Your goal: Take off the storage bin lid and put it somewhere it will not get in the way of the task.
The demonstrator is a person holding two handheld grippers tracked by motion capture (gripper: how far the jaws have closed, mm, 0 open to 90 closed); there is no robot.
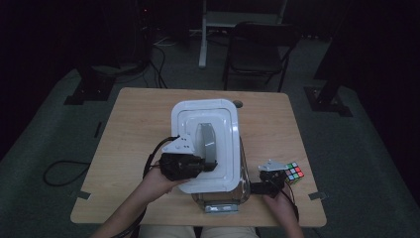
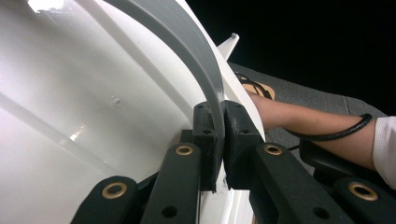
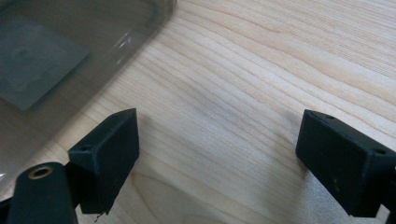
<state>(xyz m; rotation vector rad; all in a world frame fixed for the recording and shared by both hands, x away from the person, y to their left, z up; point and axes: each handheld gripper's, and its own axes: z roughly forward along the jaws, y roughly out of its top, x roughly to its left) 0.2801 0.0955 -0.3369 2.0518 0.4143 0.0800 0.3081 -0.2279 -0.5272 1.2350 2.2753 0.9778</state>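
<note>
The white plastic lid, smooth, glossy and rounded at its corners, sits over a clear-walled bin at the middle of the wooden table, and a curved grey handle arches across its centre. In the left gripper view that handle is a thin matte strip rising in a bow over the shiny moulded lid. The left gripper reaches in from the lid's near-left side, its black jaws pressed together on the handle's near end; the left gripper view shows the strip pinched flat between the pads. The right gripper lies low on the table just beside the bin's right wall, jaws spread wide with nothing between them, bare pale wood grain between them and the translucent bin wall beside its left pad. A multicoloured puzzle cube sits on the table near the right gripper.
</note>
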